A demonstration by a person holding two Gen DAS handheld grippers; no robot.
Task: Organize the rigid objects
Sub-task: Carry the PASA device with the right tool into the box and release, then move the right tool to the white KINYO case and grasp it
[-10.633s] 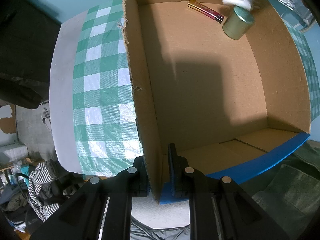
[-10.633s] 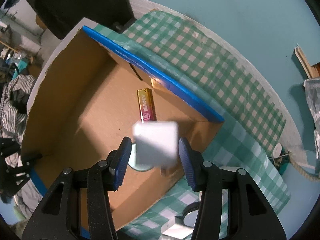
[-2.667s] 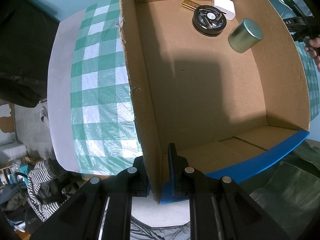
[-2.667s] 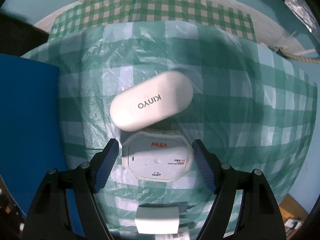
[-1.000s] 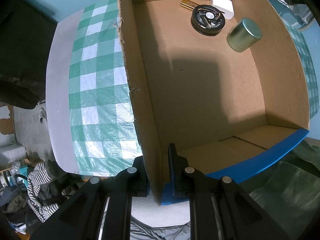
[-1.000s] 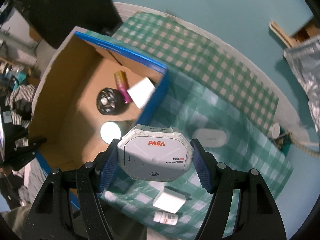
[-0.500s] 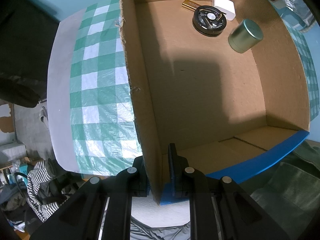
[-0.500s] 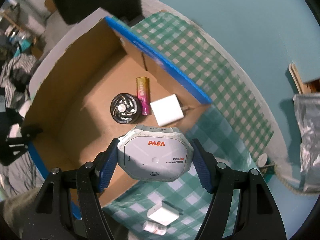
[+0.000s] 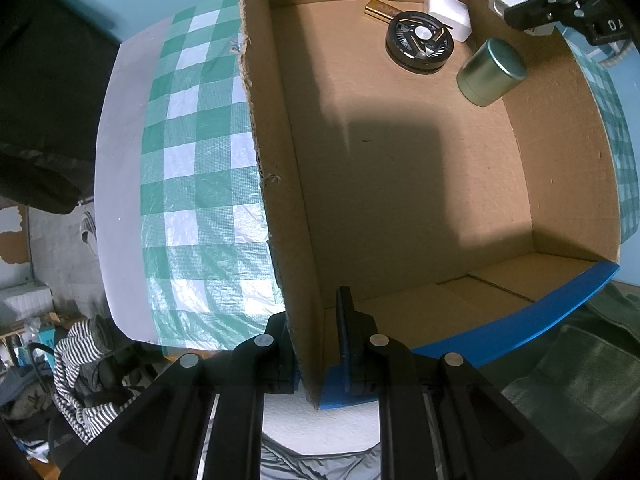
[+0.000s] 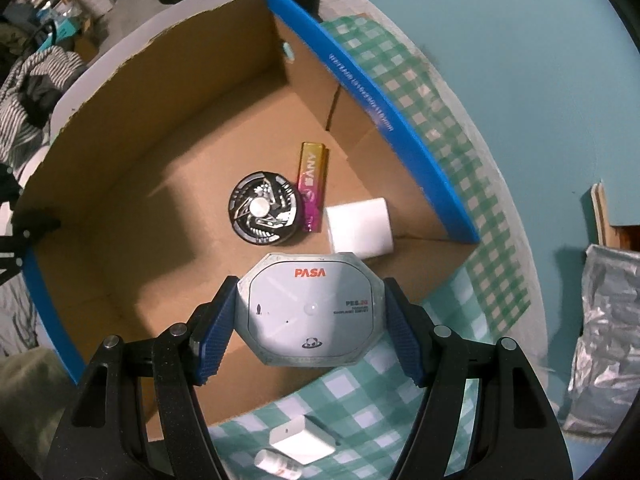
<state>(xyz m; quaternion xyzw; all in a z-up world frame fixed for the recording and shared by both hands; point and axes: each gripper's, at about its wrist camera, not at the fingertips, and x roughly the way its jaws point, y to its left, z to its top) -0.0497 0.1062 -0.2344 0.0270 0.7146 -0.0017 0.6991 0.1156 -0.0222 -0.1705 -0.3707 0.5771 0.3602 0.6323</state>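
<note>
Right gripper (image 10: 310,322) pinches grey octagonal plastic PASA device (image 10: 310,314) by opposite flat edges, above near wall of open brown cardboard box (image 10: 160,128). Device looks rigid, light, smooth-shelled, maybe slippery; side flats suit grip. Left gripper (image 9: 316,328) clamps box wall.

Grey octagonal PASA device (image 10: 311,309) — held above open box (image 10: 168,128)
</note>
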